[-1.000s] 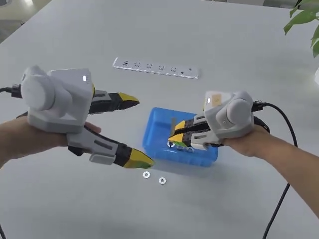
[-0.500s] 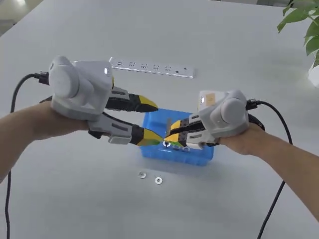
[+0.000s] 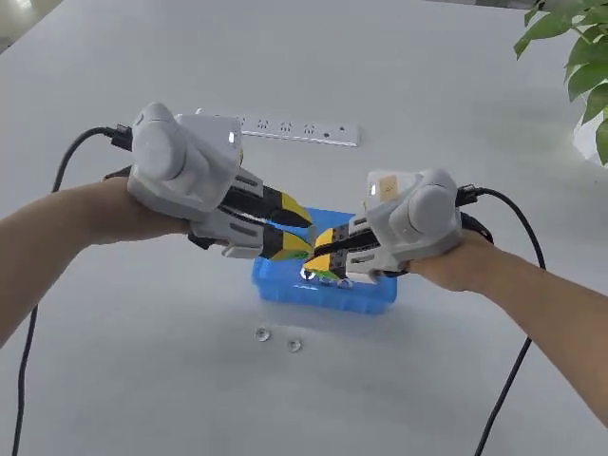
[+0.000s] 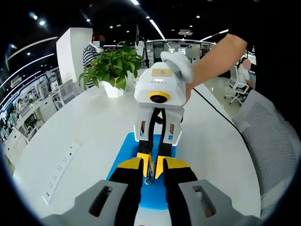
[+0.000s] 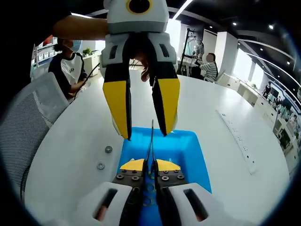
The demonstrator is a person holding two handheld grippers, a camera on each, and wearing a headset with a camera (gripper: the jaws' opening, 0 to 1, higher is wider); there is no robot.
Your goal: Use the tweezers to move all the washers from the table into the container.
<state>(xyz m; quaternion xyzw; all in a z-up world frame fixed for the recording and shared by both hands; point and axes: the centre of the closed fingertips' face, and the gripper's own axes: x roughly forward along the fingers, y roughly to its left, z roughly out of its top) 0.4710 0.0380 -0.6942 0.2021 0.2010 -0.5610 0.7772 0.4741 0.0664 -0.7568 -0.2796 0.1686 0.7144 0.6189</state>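
My right gripper [image 3: 318, 266] is shut on thin silver tweezers [image 5: 151, 139] and hovers over the blue container [image 3: 328, 294]. My left gripper [image 3: 306, 233] faces it nose to nose. It is open, and its yellow fingers [image 5: 117, 103] straddle the tweezers' tips with a narrow gap. In the left gripper view the tweezers [image 4: 149, 172] stand between my own jaws, with the right gripper [image 4: 151, 153] just beyond. Two washers [image 3: 262, 334] [image 3: 294, 345] lie on the table in front of the container. They also appear to the container's left in the right gripper view [image 5: 108, 149] [image 5: 100, 165]. A few washers [image 3: 344, 282] lie inside the container.
A white power strip [image 3: 275, 126] lies on the table behind the container. A potted plant [image 3: 570, 47] stands at the far right. Cables trail from both grippers. People and office chairs are beyond the table edges.
My left gripper has swung right to the tweezers' tips over the container, and its jaws have narrowed. The right gripper has held still over the container. The head camera shifted.
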